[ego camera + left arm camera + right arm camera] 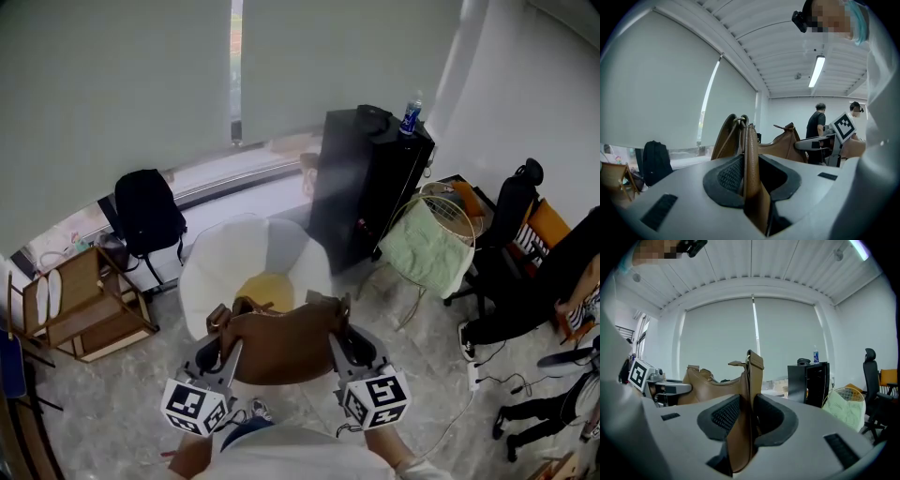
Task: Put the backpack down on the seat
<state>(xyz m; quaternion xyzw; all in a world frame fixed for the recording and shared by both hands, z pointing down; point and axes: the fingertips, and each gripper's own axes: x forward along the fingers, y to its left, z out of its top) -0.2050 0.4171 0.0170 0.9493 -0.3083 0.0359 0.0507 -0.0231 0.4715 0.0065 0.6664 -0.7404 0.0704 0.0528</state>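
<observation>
- The left gripper (223, 349) has its jaws closed narrowly on a brown strap (751, 154) of the backpack (281, 342), which is pinched between the pads.
- The right gripper (345, 339) clamps the other strap (752, 380) in the same way.
- The brown leather backpack hangs between the two grippers, over the front edge of the white round seat (211, 262).
- Whether its bottom touches the seat cannot be told.
- A yellow cushion (267, 291) lies in the seat, just behind the backpack.
- A black cabinet (366, 187) stands to the seat's right.

A bottle (411, 114) stands atop the black cabinet (370, 183), beside a basket (461, 214).
</observation>
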